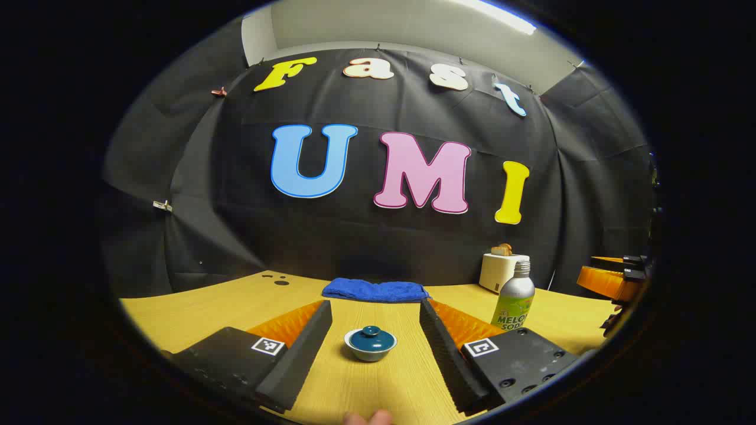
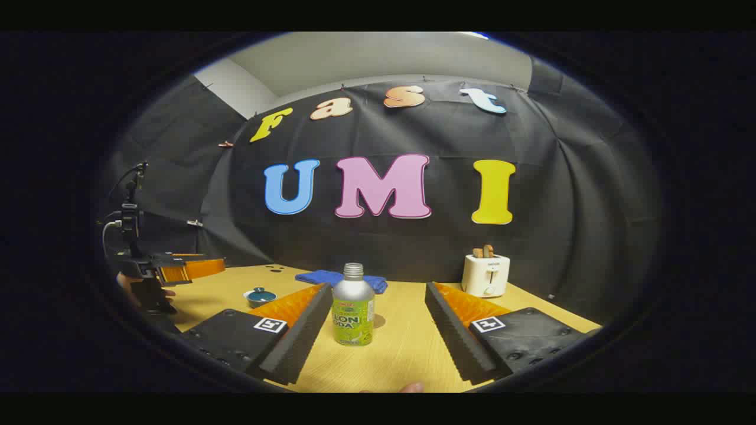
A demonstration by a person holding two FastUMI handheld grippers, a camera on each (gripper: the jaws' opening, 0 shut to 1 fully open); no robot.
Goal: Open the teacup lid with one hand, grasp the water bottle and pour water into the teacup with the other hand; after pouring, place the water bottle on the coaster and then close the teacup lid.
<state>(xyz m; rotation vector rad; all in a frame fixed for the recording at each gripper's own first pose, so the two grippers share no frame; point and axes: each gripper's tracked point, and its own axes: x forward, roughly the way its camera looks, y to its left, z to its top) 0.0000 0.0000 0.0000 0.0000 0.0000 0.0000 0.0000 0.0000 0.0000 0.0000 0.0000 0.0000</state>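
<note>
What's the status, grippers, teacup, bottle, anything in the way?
Left gripper open, lined up on lidded teacup. Right gripper open, facing capped water bottle. Both still on the table. Nothing in the way.

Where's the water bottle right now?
The water bottle stands upright on the table, ahead between the open right gripper's fingers, nearer its left finger.

Bright overhead light, soft shadows on the table; fisheye-bent edges.
</note>
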